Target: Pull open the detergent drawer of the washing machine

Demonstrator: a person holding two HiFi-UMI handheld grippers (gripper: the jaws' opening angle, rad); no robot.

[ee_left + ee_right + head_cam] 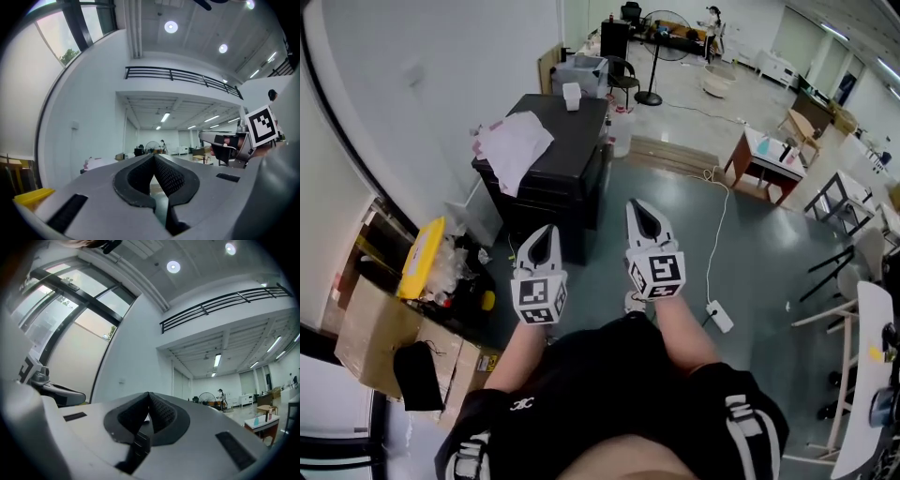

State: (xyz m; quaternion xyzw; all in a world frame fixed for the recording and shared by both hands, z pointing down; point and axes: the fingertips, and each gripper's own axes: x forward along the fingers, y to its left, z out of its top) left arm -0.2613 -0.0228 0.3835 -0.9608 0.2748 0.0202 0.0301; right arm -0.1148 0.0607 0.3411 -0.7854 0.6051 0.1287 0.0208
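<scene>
Head view showed the left gripper (547,231) and right gripper (637,206) side by side, both closed on nothing, pointing past a black cabinet (572,141); no washing machine or detergent drawer was visible, so neither looked nearer.

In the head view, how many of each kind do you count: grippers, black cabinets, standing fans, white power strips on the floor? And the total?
Grippers: 2, the left gripper and the right gripper
Black cabinet: 1
Standing fan: 1
White power strip: 1
Total: 5
</scene>
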